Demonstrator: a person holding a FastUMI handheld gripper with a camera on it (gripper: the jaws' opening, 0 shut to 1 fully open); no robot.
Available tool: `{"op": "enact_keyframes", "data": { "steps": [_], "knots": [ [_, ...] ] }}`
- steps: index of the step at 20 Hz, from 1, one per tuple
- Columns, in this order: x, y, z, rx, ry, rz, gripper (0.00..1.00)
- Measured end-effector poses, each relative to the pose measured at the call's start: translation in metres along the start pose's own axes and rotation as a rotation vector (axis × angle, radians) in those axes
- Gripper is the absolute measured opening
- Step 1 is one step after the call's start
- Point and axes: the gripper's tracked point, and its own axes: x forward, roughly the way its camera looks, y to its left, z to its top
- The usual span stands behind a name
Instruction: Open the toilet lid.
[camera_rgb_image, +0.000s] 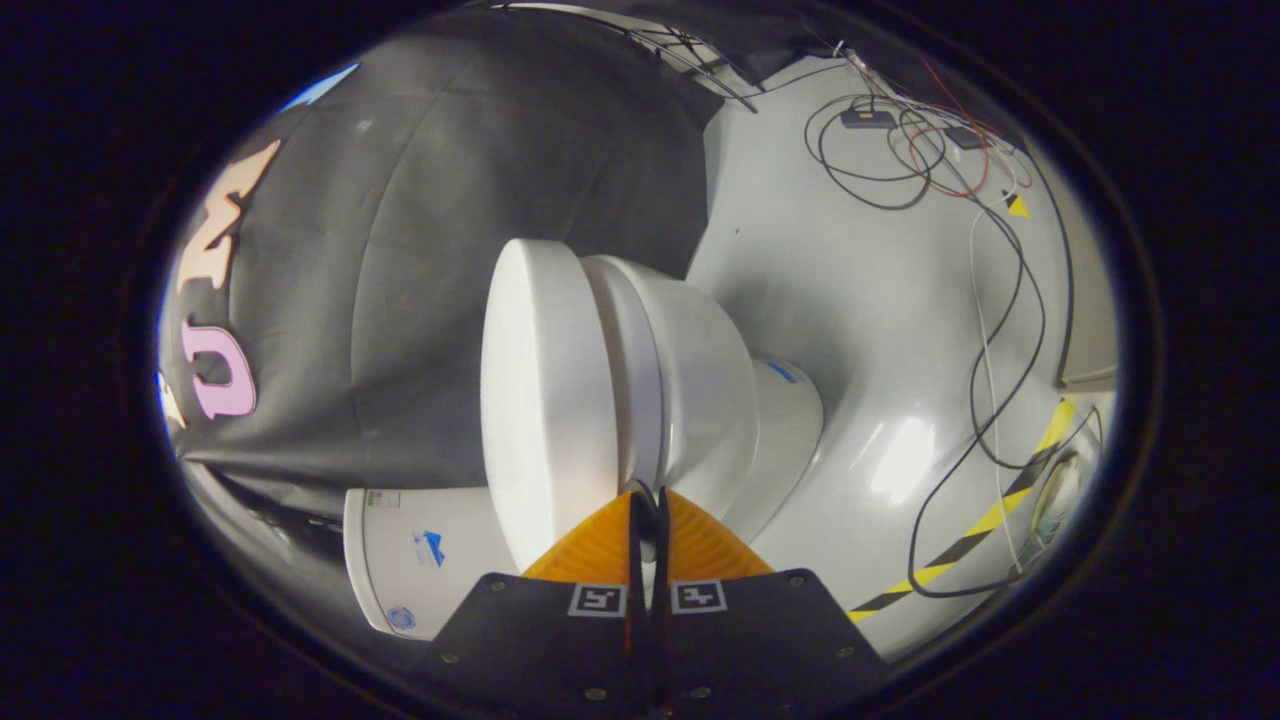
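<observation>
The view is rolled sideways. A white toilet lies ahead, its lid (545, 400) down on the seat (632, 370) and the bowl (705, 390) beyond that. The white tank (415, 560) with small stickers sits beside the fingers, against the black cloth wall. My gripper (648, 492) is shut, its fingers pressed together with only a thin slit between them. The tips rest at the rim of the toilet, right at the seam where the seat meets the bowl. I see nothing held between them.
The pale grey floor (860, 300) spreads past the bowl. Loose black, white and red cables (905, 150) trail over it. A yellow-and-black tape strip (985, 520) runs across the floor near the fingers. The black cloth wall (450, 200) stands behind the lid.
</observation>
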Motion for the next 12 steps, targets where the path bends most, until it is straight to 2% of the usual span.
{"op": "enact_keyframes", "data": {
  "steps": [3,7,10,12],
  "knots": [
    [-0.003,0.002,0.0,-0.086,-0.016,-0.017,0.01],
    [-0.003,0.004,-0.001,-0.058,-0.014,-0.034,0.01],
    [-0.007,0.008,-0.001,-0.125,-0.02,-0.071,0.02],
    [-0.011,0.017,-0.002,-0.163,-0.027,-0.057,0.02]
  ]
}}
